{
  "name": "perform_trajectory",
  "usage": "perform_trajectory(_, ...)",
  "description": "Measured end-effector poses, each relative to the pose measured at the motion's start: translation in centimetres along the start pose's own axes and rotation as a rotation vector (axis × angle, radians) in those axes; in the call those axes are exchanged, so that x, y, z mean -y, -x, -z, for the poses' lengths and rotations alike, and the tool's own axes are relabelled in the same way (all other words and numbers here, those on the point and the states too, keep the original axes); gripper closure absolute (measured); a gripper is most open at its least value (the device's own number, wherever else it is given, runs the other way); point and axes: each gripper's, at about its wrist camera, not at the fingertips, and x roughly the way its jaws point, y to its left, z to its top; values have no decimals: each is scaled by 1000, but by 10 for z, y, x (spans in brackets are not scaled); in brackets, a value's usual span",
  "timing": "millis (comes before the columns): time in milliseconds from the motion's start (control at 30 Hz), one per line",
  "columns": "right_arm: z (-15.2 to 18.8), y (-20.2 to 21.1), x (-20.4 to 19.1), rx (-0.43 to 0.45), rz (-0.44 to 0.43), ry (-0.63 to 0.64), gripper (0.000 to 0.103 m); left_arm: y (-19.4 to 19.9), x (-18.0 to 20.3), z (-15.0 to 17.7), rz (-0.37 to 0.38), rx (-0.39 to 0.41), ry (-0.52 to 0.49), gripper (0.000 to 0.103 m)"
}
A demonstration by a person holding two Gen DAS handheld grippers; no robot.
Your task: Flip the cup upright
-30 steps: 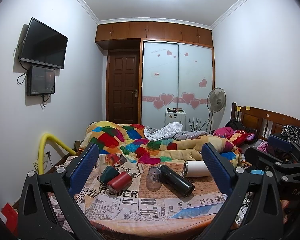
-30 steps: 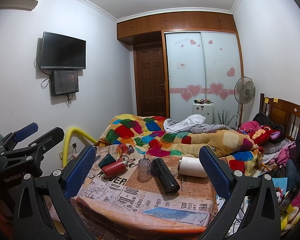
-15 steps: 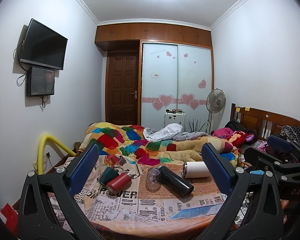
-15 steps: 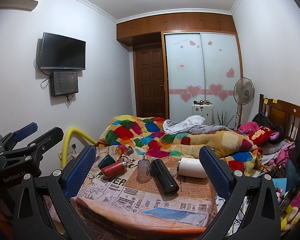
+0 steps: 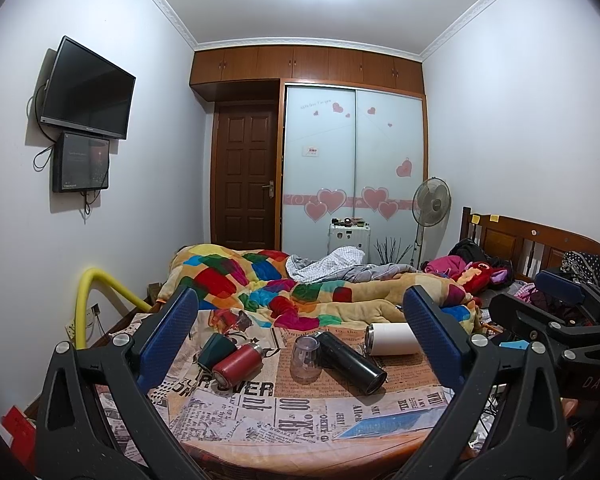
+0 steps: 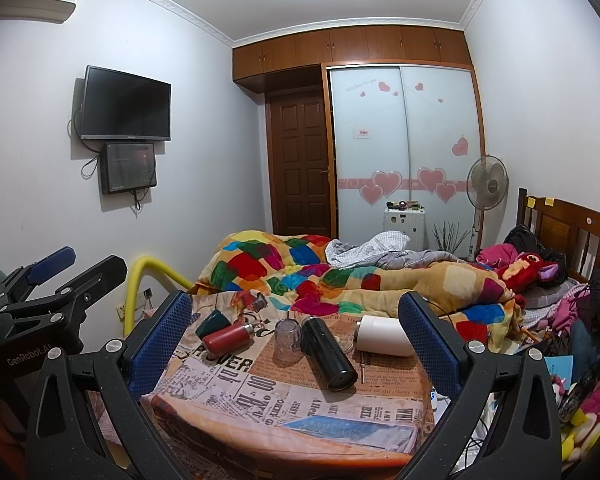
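A: How do the two tools stand?

B: The left gripper [image 5: 300, 330] has its jaws spread wide and holds nothing. The right gripper [image 6: 296, 326] is the same, jaws wide and bare.

A: And the cup?

B: The clear cup [image 5: 305, 357] stands mouth-down on the newsprint-covered surface [image 5: 300, 412], ahead of both pairs of jaws and about midway between the pads. Nothing grips it.

A: What lies around it?

B: A black flask [image 5: 350, 357] lies on its side just to the right of the cup, seemingly touching it. A white tumbler [image 5: 391, 338] lies farther right, near the right pad. Toward the left pad lie a red bottle [image 5: 238, 365] and a dark green cup [image 5: 217, 351], close together. A patchwork blanket [image 5: 260, 280] lies beyond them all.
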Motion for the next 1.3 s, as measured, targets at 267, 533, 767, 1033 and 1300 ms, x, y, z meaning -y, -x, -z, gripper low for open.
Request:
perform_trajectory(267, 0, -2, 5, -10, 2, 0, 0, -3, 0, 1, -1, -7, 7, 0)
perform_trajectory(533, 6, -20, 10, -51, 14, -7, 0, -22, -5, 10, -21, -41, 5, 0)
perform_trajectory(767, 21, -53, 23, -126, 41, -22, 0, -95, -30, 37, -44, -200, -34, 0)
perform_trajectory(1033, 35, -90, 41, -222, 92, -46, 0, -238, -86, 108, 8, -563, -53, 0)
perform_trajectory(1300, 54, -129, 58, -320, 140, -76, 0, -346, -130, 165, 89, -822, -23, 20)
